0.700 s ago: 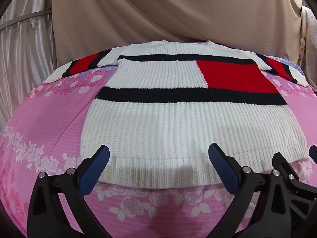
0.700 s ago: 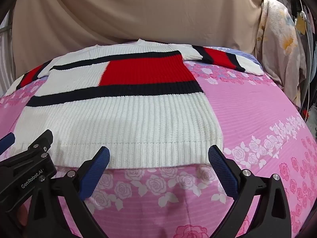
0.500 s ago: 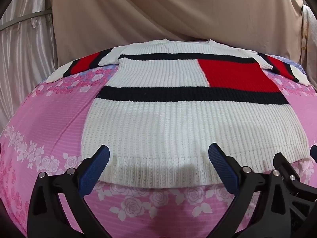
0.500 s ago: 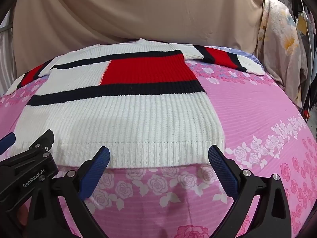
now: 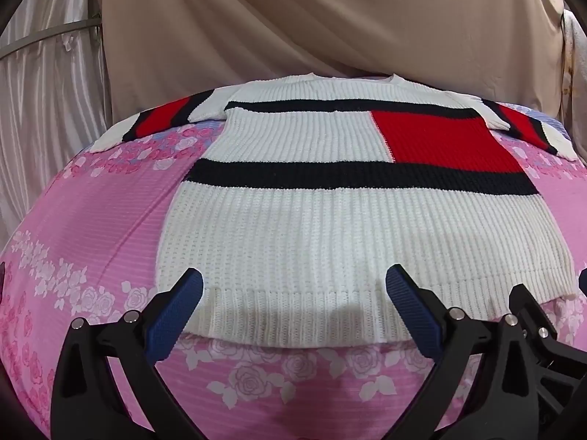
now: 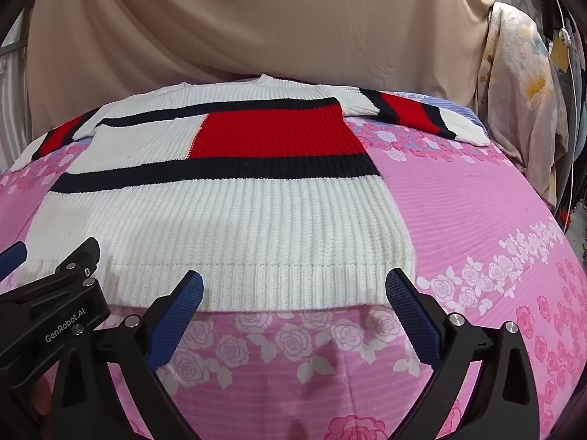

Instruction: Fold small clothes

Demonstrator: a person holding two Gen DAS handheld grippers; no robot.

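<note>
A white knit sweater [image 5: 330,227] with a red block and navy stripes lies flat on the pink floral bedspread [image 5: 102,220], sleeves spread out, hem toward me. It also shows in the right wrist view [image 6: 234,220]. My left gripper [image 5: 293,293] is open and empty, its blue pads just above the left half of the hem. My right gripper [image 6: 293,293] is open and empty over the right half of the hem. The right gripper's black frame [image 5: 532,315] shows at the left view's right edge; the left gripper's frame [image 6: 62,293] shows at the right view's left edge.
A beige cloth backdrop [image 5: 312,29] hangs behind the bed. A grey curtain and rail [image 5: 47,58] stand at the left. A floral fabric [image 6: 521,102] hangs at the right with cables beside it. The pink bedspread [image 6: 477,227] extends right of the sweater.
Both grippers have moved slightly forward and down toward the sweater's hem; the hem sits a little closer to the pads. The sweater has not moved.
</note>
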